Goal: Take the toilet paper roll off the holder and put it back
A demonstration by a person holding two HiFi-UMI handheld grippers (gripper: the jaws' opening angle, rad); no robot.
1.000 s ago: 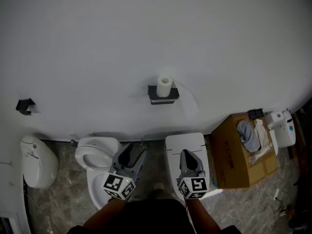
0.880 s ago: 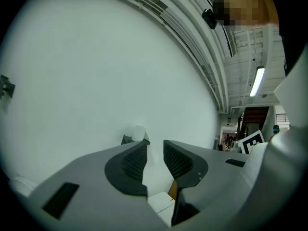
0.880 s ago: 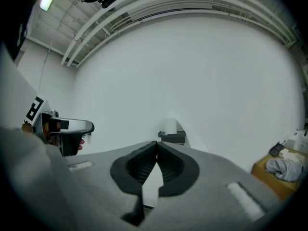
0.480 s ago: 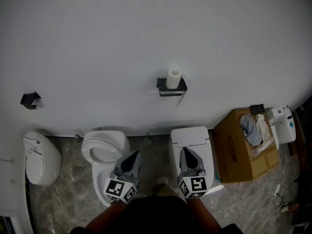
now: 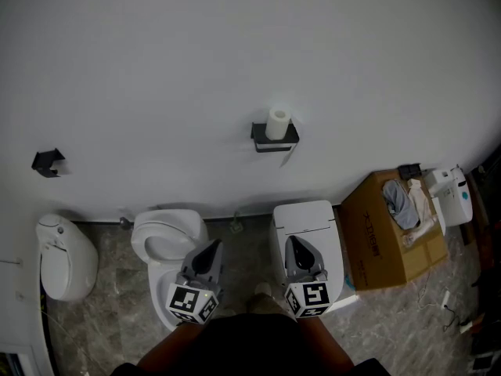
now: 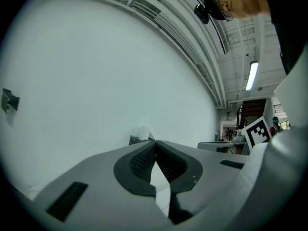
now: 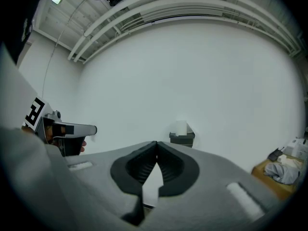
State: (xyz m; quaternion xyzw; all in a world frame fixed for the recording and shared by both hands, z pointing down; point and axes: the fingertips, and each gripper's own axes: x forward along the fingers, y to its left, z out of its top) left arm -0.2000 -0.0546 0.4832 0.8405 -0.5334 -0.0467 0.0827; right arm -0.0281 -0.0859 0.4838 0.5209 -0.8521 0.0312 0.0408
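Below, the left claw (image 5: pixel 212 247) and right claw (image 5: pixel 292 242) hung clenched and empty at lower centre; the roll (image 5: pixel 278 123) stood upright on its holder (image 5: pixel 273 143) mid-frame.

No readable writing is showing anywhere; faint print is running along the cardboard box (image 5: pixel 371 247) side, too small to make out.

You're facing what looks like a bathroom mock-up inside an industrial hall. An open toilet (image 5: pixel 160 241), a lidded toilet (image 5: pixel 305 224) and another white fixture (image 5: pixel 63 257) line a bare white wall (image 5: pixel 235 53) on the marbled floor (image 5: pixel 249 249). A toilet paper roll (image 5: pixel 278 123) sits on its wall holder (image 5: pixel 274 141). Exposed ceiling beams (image 6: pixel 240 42) and a strip light (image 6: pixel 251 75) run overhead.
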